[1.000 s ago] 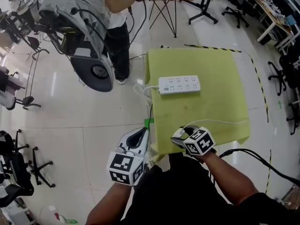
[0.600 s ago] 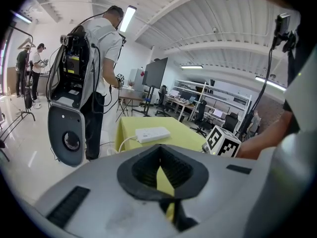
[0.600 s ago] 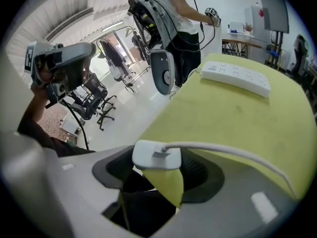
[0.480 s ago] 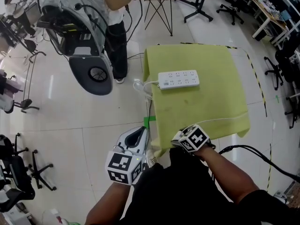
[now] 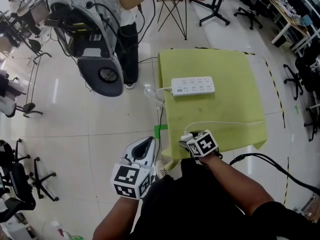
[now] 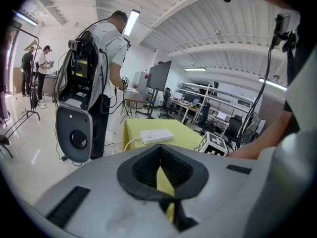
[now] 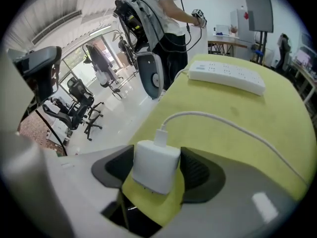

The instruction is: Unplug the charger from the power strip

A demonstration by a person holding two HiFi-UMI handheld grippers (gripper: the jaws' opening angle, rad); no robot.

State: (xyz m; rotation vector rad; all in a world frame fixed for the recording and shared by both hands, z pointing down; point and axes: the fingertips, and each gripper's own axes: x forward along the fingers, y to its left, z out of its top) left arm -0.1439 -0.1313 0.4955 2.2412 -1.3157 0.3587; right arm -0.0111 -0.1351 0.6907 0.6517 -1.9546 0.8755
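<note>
To the left of the yellow-green table (image 5: 240, 84), on the shiny floor, a person (image 5: 125, 14) stands with a grey backpack rig (image 5: 95, 39) hanging off their back, and a few office chairs (image 5: 20, 184) sit farther out on that side. Just off the table's near left corner you hold your left gripper (image 6: 158, 152) over the floor; its jaws are closed tip to tip with nothing between them. On the table's far half, toward its left edge, lies the white power strip (image 5: 193, 86), with no plug showing in its sockets and its own cord (image 5: 155, 95) dropping over that left edge. At the table's near edge, left of its middle, your right gripper (image 7: 157, 168) points steeply down, its jaws set wide and clamped on the two sides of the white charger (image 7: 153, 162), which sits tilted just above the cloth, well apart from the strip. From the charger's top the white cable (image 7: 190, 113) arcs away and trails rightward along the table's near edge. Past the table's right side more office chairs (image 5: 307, 79) stand.
</note>
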